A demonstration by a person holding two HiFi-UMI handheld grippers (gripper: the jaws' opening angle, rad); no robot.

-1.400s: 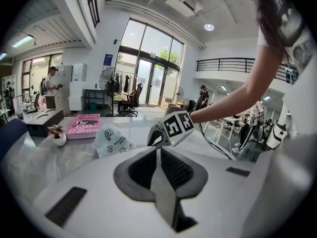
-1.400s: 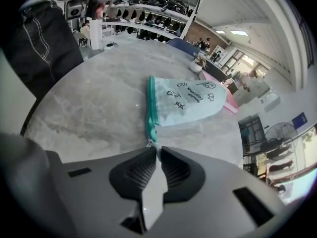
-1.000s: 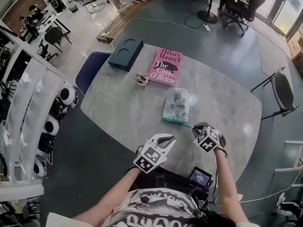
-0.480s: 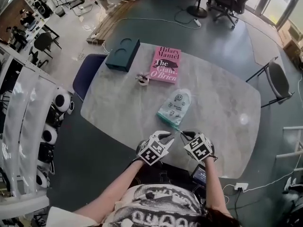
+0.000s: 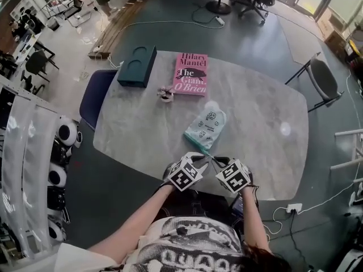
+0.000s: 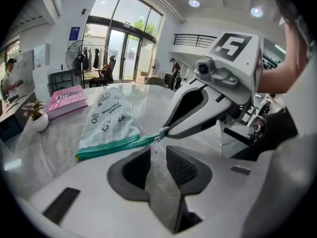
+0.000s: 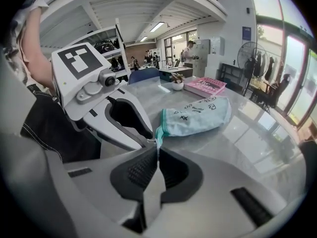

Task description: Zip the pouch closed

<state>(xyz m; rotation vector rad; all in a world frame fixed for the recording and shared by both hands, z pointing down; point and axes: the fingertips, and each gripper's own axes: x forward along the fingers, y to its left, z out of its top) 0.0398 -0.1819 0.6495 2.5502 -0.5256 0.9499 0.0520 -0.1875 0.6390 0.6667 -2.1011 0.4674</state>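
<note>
The right gripper [image 7: 157, 150] pinched the pouch [image 5: 205, 127] at its near corner; just beside that corner, the left gripper [image 6: 157, 150] held its jaws apart.

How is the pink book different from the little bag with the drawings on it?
The book is bright pink with big letters; the pouch is pale green with tiny drawings and a teal zipper. The book is a stiff rectangle; the pouch is soft, rounded at its far end. Nothing touches the book; the right gripper pinches the pouch's near end. Both lie on the grey table.
</note>
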